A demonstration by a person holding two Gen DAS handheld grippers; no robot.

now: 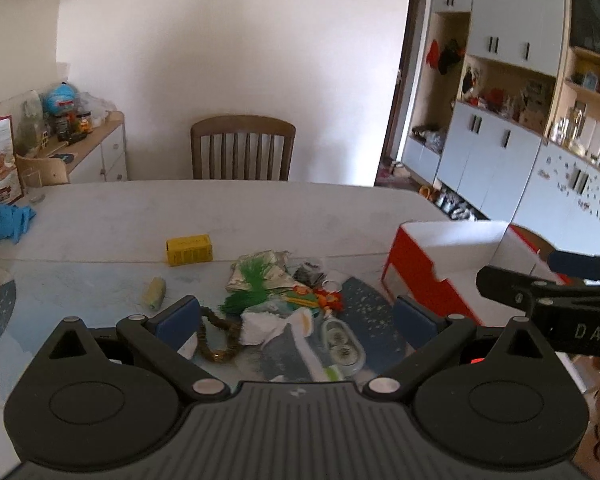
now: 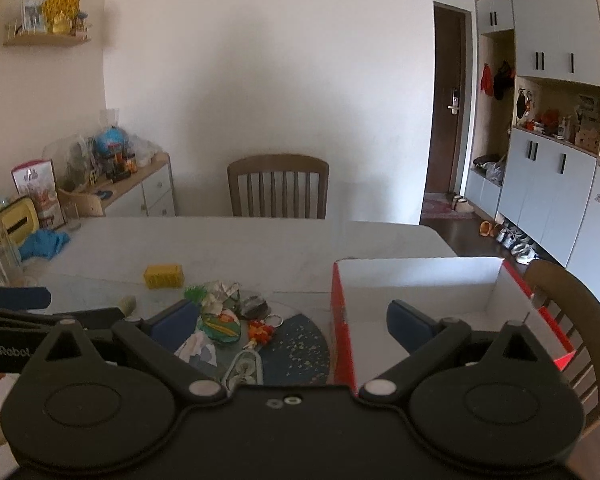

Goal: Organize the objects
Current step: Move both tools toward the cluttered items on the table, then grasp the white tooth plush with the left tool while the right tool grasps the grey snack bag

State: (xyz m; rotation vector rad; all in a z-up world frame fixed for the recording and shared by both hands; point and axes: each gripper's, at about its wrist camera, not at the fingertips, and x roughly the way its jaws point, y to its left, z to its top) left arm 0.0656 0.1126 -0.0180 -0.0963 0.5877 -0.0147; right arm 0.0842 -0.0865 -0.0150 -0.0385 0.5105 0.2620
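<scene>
Left gripper: jaws spread wide, holding nothing, above the near clutter.
Right gripper: jaws wide apart and unladen, straddling the box's left wall.
Clutter pile: green tassel, crumpled foil, keyring, beaded bracelet and clear case, heaped near centre on the table.
Yellow box: farther back, left of the pile.
Small roll: near left, apart from the pile.
Red-and-white box: open, right of the pile.

Soft daylight, mild haze; my views bow at edges; wall vignetted; cabinets blurred.
</scene>
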